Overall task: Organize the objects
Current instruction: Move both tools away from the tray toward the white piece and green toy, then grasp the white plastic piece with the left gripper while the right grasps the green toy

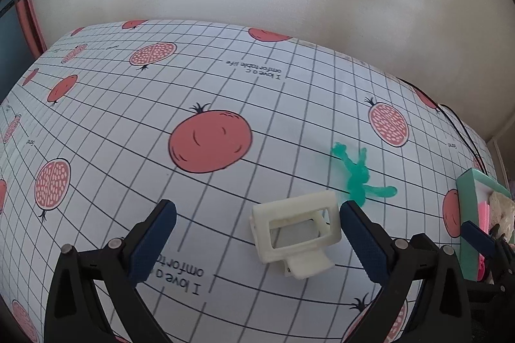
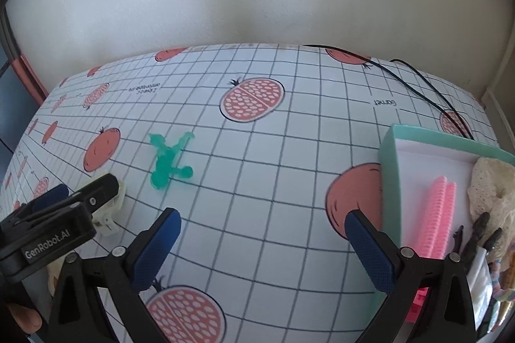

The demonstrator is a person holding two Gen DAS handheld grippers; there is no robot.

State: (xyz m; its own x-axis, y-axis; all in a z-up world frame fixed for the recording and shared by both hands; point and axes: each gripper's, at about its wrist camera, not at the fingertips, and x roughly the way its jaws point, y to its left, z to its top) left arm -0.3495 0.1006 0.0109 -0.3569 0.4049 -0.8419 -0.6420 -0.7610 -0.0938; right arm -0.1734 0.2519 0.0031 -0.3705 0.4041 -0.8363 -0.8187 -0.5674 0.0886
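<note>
Lying on the tablecloth (image 1: 225,79), a white frame (image 1: 297,233) sits between the spread fingers of the left gripper (image 1: 257,243), nearer the right finger and not touching either pad. Its rectangular opening faces up and toward the camera, with a short tab sticking out at its near end. Just beyond that right finger lies a green figure (image 1: 359,174), limbs splayed flat on the cloth.

The right gripper (image 2: 262,246) is also wide open and holds nothing; only bare cloth lies between its fingers. In its view the green figure (image 2: 167,161) lies ahead to the left, and the white frame (image 2: 111,208) is mostly hidden behind the left gripper. A teal box (image 2: 391,179) stands just beside its right finger, holding pink combs (image 2: 439,214) and a cream lace piece (image 2: 492,185). A black cable (image 2: 428,85) trails across the far right of the cloth.
</note>
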